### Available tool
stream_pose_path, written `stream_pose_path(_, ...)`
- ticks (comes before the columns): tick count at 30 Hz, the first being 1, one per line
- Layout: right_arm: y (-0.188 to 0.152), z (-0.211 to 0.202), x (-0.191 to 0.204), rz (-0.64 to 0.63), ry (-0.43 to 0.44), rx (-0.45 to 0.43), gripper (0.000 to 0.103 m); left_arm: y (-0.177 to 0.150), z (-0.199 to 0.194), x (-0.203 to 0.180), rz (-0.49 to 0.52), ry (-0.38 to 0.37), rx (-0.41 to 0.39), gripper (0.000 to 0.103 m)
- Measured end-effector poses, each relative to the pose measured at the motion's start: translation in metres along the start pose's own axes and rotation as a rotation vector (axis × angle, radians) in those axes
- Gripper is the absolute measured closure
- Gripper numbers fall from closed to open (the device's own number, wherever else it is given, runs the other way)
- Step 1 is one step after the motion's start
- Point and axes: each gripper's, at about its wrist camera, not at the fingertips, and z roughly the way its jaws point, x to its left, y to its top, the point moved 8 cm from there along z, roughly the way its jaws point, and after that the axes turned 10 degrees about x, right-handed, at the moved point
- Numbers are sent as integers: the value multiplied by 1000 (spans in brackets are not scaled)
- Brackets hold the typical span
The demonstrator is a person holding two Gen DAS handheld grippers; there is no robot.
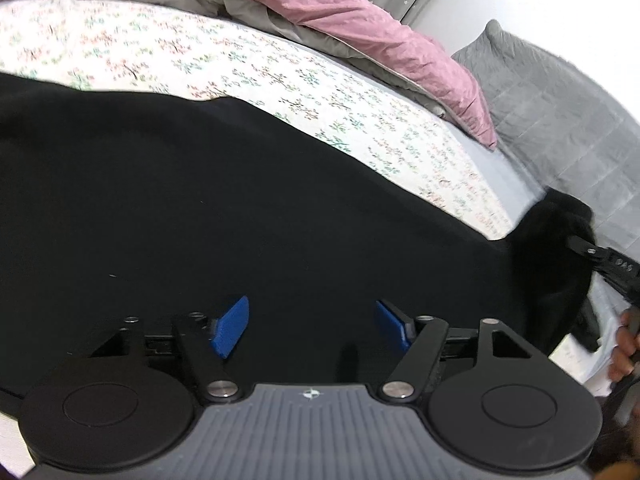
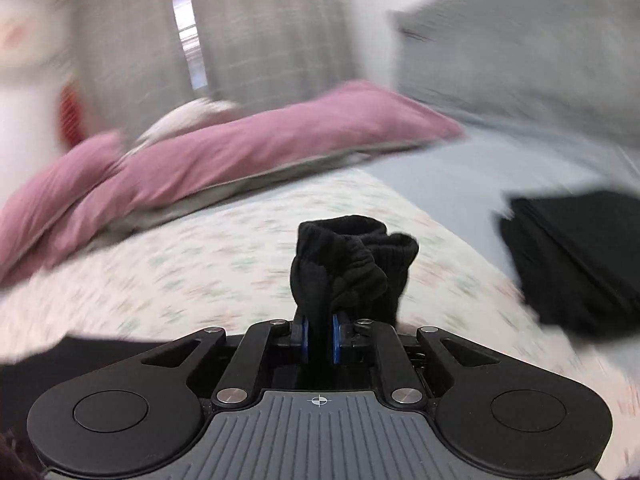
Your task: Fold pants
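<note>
black soft fabric pants [image 1: 200,208] lie spread along the near edge of the floral-sheeted bed [image 1: 248,68]. right gripper [image 2: 319,340] is clenched on the bunched ribbed cuff [image 2: 352,260]; left gripper [image 1: 312,324] hovers released over the cloth. carry the cuff across evenly, keeping the fabric taut.

Black pants [image 1: 200,208] on floral sheet [image 1: 240,68], left hand-held gripper [image 1: 312,324] open above
</note>
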Motion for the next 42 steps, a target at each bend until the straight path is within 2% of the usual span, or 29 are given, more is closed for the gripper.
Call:
stream_pose_path(5, -13, 11, 89, -233, 120, 46, 92, -1, 3, -1, -73, -125, 20, 33)
stream_pose_path(9, -50, 23, 148, -401, 203, 120, 92, -3, 2, 2, -155, -199, 9, 39)
stream_pose_path(12, -83, 31, 180, -505, 250, 175, 91, -5, 4, 3, -191, -246, 25, 39)
stream_pose_path(15, -116, 37, 194, -593, 230, 209, 86, -7, 8, 4, -223, -283, 40, 39)
stream_pose_path(18, -136, 32, 200, -691, 197, 166, 77, -6, 10, 6, -265, -327, 51, 38)
stream_pose_path(20, -138, 28, 203, -727, 183, 143, 65, -5, 12, 6, -296, -353, 61, 34)
stream_pose_path(22, -137, 23, 204, -742, 183, 121, 55, -3, 12, 7, -322, -384, 67, 28)
stream_pose_path(24, -137, 23, 208, -744, 190, 103, 56, 1, 13, 4, -338, -407, 72, 17)
stream_pose_path(25, -137, 24, 210, -747, 199, 106, 59, 3, 14, 1, -342, -410, 73, 15)
stream_pose_path(26, -139, 25, 210, -747, 202, 104, 72, 5, 15, -1, -343, -405, 72, 13)
stream_pose_path(27, -140, 26, 212, -751, 187, 94, 78, 6, 16, -4, -340, -401, 72, 10)
stream_pose_path(29, -138, 26, 212, -735, 192, 80, 84, 8, 17, -9, -331, -400, 74, 7)
stream_pose_path(32, -129, 20, 206, -681, 228, 85, 88, 10, 24, -16, -336, -413, 86, 5)
stream_pose_path(38, -117, 7, 195, -597, 311, 105, 88, 16, 39, -28, -354, -440, 99, 3)
stream_pose_path(41, -117, 2, 194, -584, 340, 115, 88, 20, 47, -36, -364, -453, 103, 4)
stream_pose_path(42, -118, 2, 195, -586, 355, 117, 88, 22, 49, -37, -361, -444, 102, 7)
